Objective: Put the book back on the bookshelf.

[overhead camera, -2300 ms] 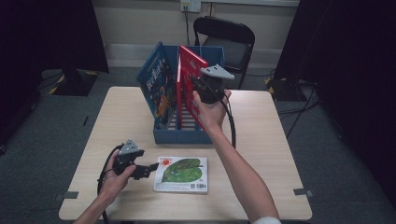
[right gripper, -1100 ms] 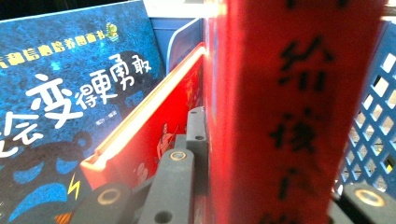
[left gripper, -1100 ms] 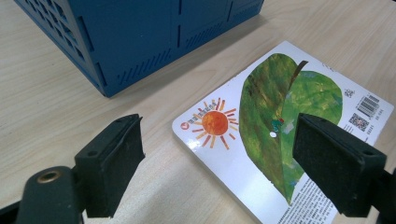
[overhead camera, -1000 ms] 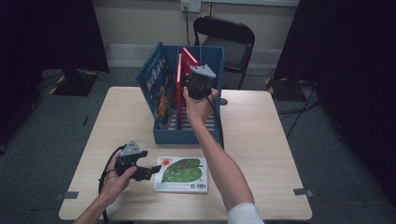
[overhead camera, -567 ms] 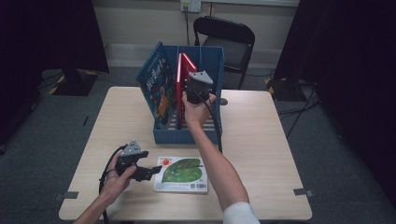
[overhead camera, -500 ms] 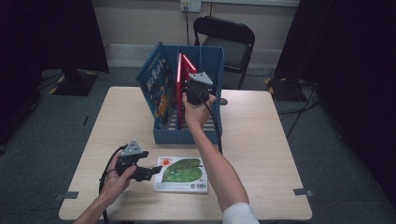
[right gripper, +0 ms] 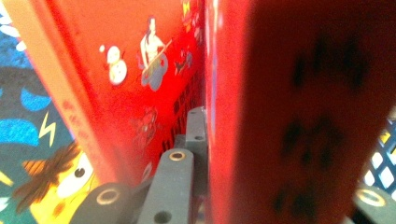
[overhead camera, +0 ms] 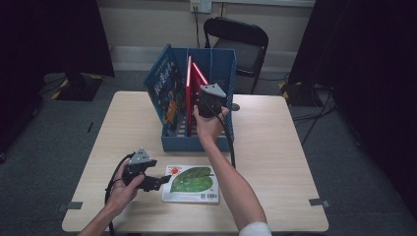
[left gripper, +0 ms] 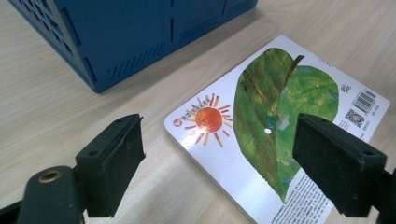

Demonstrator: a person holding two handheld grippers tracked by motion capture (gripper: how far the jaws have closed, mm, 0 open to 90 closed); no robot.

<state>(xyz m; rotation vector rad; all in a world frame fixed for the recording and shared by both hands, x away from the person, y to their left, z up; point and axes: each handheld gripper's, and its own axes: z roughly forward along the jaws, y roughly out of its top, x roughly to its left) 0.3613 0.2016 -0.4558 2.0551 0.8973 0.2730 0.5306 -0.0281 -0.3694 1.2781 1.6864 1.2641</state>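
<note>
Right gripper [overhead camera: 210, 101]: over the blue bin [overhead camera: 222, 73], jaws clamped on a red book [right gripper: 299, 116] that stands upright inside it.
Neighbours: a second red book [right gripper: 140, 70] and a blue book [overhead camera: 164, 88] stand to its left.
Left gripper [left gripper: 219, 163]: jaws wide apart, low over the table [overhead camera: 285, 147], at the corner of the leaf book [left gripper: 285, 116].
Leaf book: flat, just in front of the bin.

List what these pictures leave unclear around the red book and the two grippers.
- Right gripper, high view: its fingertips are hidden behind its own body and the hand.
- Red book, right gripper view: cover print blurred, too close to the camera; the jaw tips are hidden by it.
- Blue bin, high view: its floor is hidden by the books.
- Leaf book, left gripper view: the lower edge is cut off by the frame.
</note>
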